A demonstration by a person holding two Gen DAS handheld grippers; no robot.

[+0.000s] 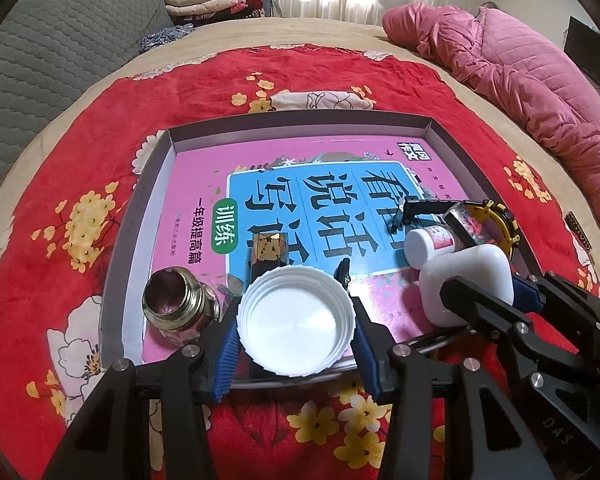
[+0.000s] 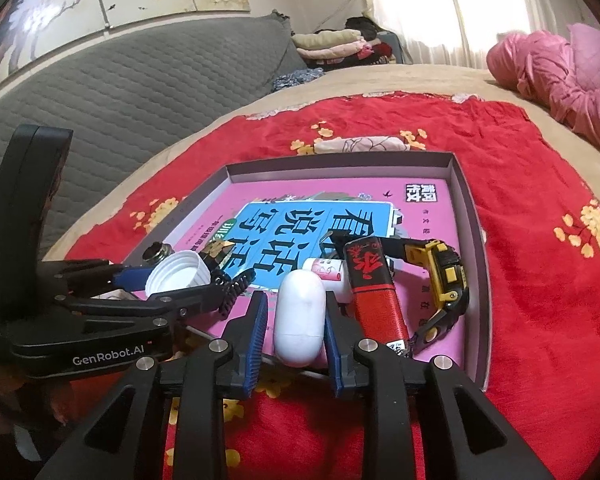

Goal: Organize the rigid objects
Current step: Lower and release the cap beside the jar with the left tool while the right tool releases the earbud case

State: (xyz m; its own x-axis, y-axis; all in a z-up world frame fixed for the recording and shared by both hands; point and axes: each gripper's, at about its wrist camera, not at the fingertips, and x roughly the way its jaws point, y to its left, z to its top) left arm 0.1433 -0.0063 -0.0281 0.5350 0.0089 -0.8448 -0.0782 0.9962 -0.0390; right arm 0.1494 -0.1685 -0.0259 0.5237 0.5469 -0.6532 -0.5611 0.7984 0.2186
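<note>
Red floral cloth covers the bed, and on it lies a shallow grey-walled tray whose floor is taken up by a pink and blue workbook printed with large Chinese characters, seen upside down from both cameras; its green oval label carries 2 white characters.

The left hand-held gripper holds a white ribbed bottle cap at the tray's near edge, open side up, with a blue ridged pad pressed on each side of its rim, the jaws standing about half spread. Just left of the cap a threaded brass fitting lies on the workbook, and behind the cap stands a small dark and gold packet.

The right hand-held gripper straddles a white oval earbud-style case near the tray's front right. Its jaws are only slightly apart: the right pad looks to be against the case, while a thin gap shows at the left pad, so the grip looks loosened rather than firm. The right wrist view shows "GenRobot.AI" in white on the body of the other gripper.

Beside the case lie a small white bottle with a pink label, a red cylinder with black Chinese calligraphy, and a yellow and black wristwatch on its side. A pink quilted garment is heaped at the far right of the bed.
</note>
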